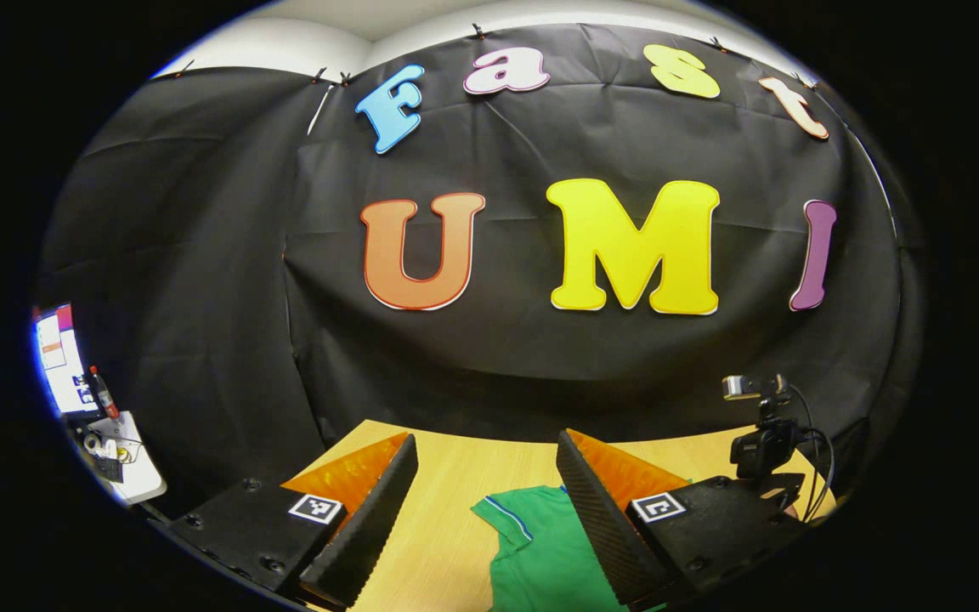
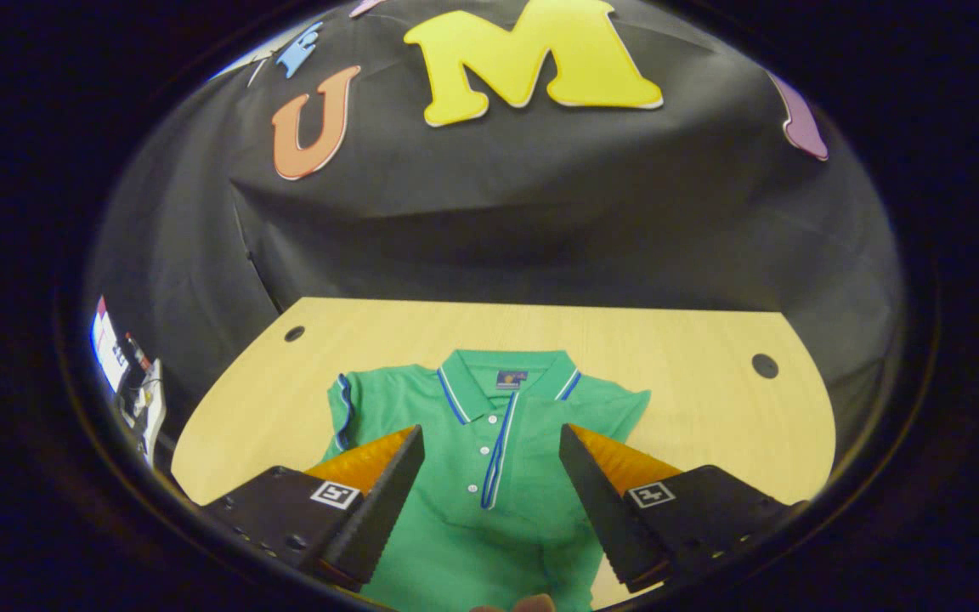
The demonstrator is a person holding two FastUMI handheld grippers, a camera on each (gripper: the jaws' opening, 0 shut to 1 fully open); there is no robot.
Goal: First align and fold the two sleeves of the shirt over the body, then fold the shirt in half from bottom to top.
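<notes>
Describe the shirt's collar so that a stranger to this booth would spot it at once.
Start at the light wooden table in front of the black cloth wall. A green polo shirt lies flat on it, and the collar sits at its far edge, toward the wall. White and blue stripes edge it, above a button placket.

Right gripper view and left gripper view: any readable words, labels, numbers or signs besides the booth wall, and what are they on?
None can be read.
Shirt collar label: too small and blurred.
Square coded markers on the right gripper and left gripper: patterns, not text.
Screen at the booth's edge: too small to make out.
</notes>
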